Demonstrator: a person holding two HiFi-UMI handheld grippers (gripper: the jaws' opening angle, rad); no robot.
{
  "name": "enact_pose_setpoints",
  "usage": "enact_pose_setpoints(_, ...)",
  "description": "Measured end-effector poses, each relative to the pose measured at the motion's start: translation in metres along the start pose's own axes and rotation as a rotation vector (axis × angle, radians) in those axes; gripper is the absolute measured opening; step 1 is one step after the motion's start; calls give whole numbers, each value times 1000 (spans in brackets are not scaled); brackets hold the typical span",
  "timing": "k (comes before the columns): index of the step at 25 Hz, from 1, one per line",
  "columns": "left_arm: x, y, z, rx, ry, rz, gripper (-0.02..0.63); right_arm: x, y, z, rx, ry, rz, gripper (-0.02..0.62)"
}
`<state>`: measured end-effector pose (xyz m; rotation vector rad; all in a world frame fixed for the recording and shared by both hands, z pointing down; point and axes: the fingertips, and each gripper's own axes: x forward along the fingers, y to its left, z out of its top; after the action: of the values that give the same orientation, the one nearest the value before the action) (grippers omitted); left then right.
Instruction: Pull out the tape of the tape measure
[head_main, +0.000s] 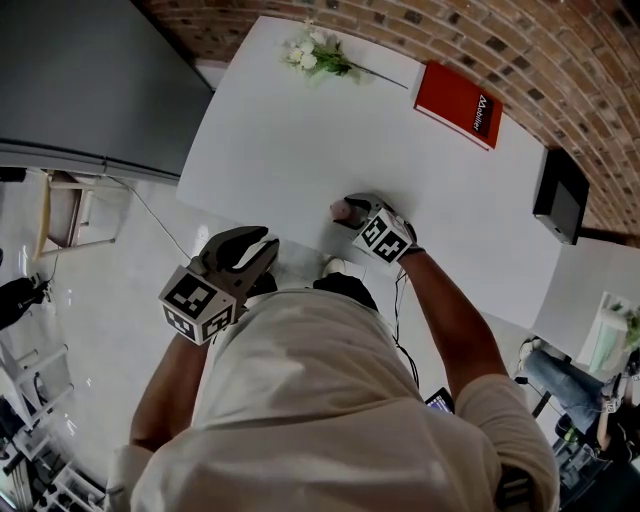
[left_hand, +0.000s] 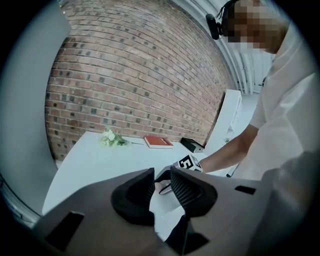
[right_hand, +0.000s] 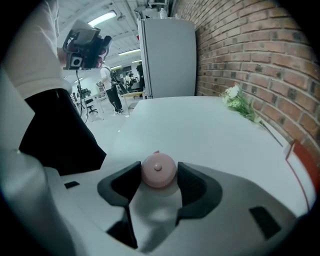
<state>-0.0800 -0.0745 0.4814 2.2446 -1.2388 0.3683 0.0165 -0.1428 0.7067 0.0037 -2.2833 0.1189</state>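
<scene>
A small round pink tape measure (right_hand: 158, 170) lies on the white table (head_main: 300, 130) near its front edge. My right gripper (right_hand: 158, 175) is angled down over it, open, with one finger on each side of the pink case. In the head view the tape measure (head_main: 339, 211) shows just at the tip of the right gripper (head_main: 352, 208). No tape is drawn out of the case. My left gripper (head_main: 262, 243) hovers off the table's front edge, to the left of the right one. Its jaws (left_hand: 161, 182) stand a narrow gap apart with nothing between them.
A red book (head_main: 457, 104) lies at the table's far right, and a sprig of white flowers (head_main: 318, 55) at the far edge by the brick wall. A black box (head_main: 560, 195) sits at the right end. A grey cabinet (head_main: 80, 80) stands to the left.
</scene>
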Motion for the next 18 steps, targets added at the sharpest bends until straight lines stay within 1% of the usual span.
enact_pose_setpoints(5,2,2,1,3,2,-3,94,-2,0,2,-41,12,-19,221)
enact_pose_setpoints(10,5,3,4,12,0,-13,91,-1,0,0,-24,18,-29,218)
enact_pose_setpoints(14,5,5,8,24,1,-24,91,-4,-3,-1,13,27,-37,218)
enact_pose_setpoints(18,3,8,12,38,1,-38,89,-12,-8,3,83,-6,-37,218)
